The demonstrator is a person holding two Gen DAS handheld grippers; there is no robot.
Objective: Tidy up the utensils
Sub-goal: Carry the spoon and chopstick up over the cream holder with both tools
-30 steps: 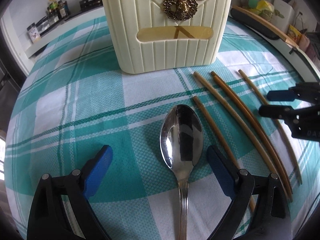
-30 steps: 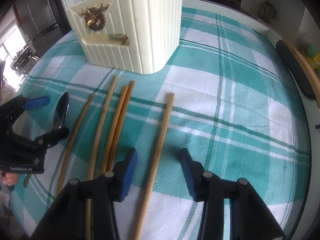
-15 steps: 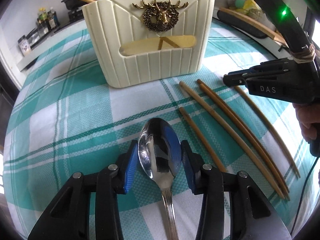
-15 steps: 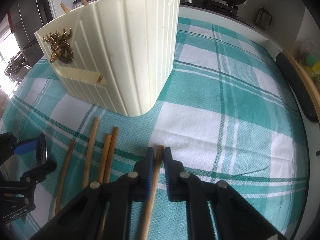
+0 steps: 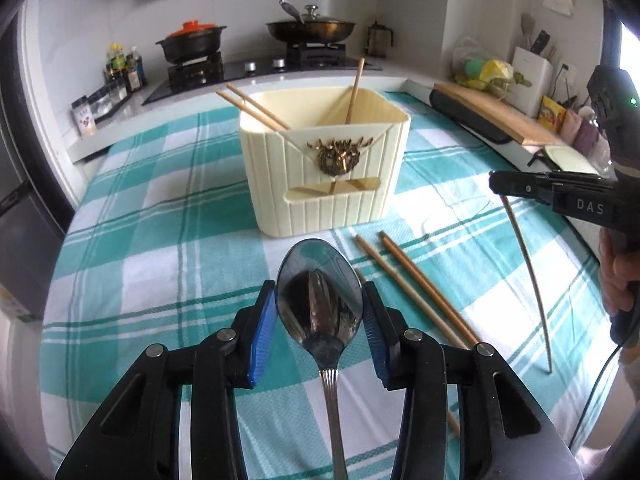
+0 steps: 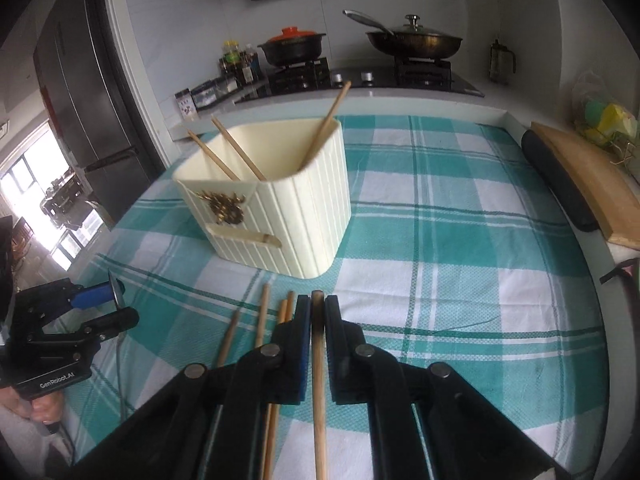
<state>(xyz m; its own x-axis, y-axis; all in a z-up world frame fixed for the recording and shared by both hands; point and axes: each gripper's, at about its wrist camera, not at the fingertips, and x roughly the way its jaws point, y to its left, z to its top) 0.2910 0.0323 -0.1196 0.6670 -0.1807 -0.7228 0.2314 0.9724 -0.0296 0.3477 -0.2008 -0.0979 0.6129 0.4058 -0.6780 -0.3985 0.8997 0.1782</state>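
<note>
My left gripper (image 5: 319,316) is shut on a steel spoon (image 5: 320,292) by its bowl and holds it above the checked cloth, in front of the cream utensil holder (image 5: 324,176). My right gripper (image 6: 317,320) is shut on a wooden chopstick (image 6: 318,384) and holds it lifted; in the left wrist view that chopstick (image 5: 528,276) hangs tilted at the right. Three chopsticks (image 6: 230,152) stand in the holder (image 6: 276,216). Several more chopsticks (image 5: 416,284) lie on the cloth between the grippers.
A teal checked cloth (image 5: 160,240) covers the table. A wooden board (image 6: 584,188) with a dark roll lies along the right edge. Behind are a stove with a pan (image 6: 412,44) and a red-lidded pot (image 6: 292,46), and spice jars (image 5: 120,68).
Both grippers have risen from the cloth, the left with the spoon and the right with the chopstick. A second ago both were open over these items; they closed half a second ago.
</note>
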